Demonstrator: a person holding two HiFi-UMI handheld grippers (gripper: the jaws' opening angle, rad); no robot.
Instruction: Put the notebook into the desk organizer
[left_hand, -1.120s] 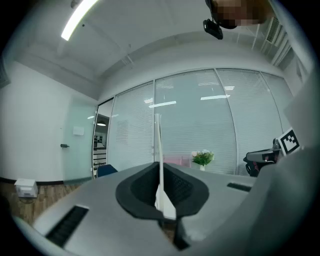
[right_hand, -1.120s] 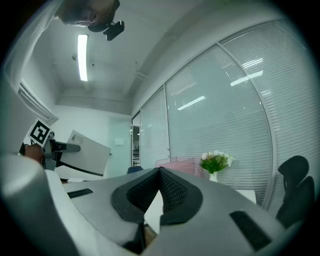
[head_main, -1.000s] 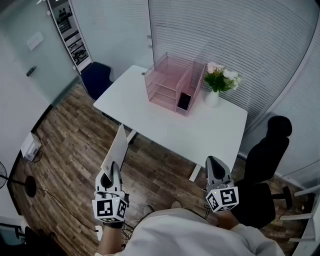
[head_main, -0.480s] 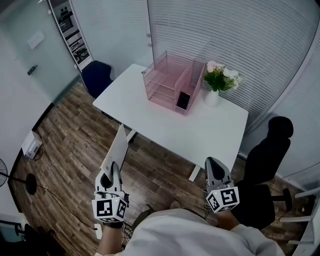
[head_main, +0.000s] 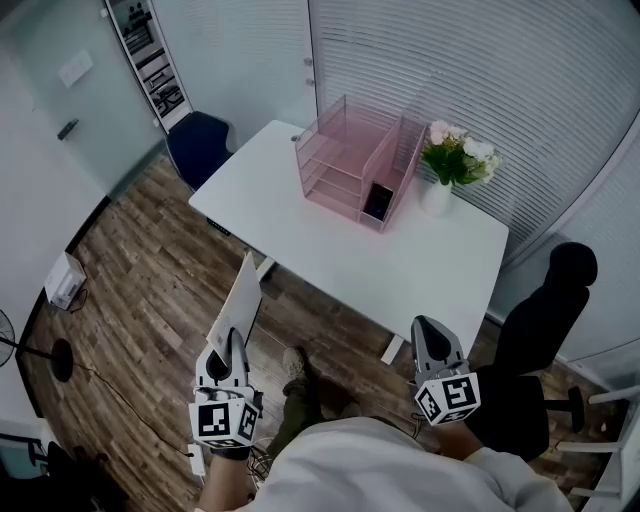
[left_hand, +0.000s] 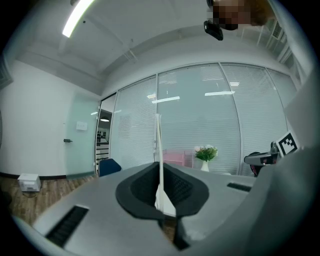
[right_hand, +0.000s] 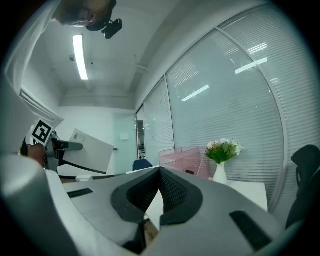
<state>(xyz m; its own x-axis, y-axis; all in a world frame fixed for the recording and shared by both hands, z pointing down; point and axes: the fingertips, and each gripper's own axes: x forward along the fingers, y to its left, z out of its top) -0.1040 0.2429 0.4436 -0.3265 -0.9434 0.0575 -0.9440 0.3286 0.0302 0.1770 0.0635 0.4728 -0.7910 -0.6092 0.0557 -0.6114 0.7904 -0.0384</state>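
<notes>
Notebook (head_main: 240, 298) in left tongs (head_main: 232, 340), organizer (head_main: 345, 135) beside flowers (head_main: 458, 158)

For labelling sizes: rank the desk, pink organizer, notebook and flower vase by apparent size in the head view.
Largest: desk
pink organizer
notebook and flower vase: alike; notebook nearer the camera, so unranked.

Left gripper (head_main: 232, 342) clamped, right gripper (head_main: 426, 328) closed
</notes>
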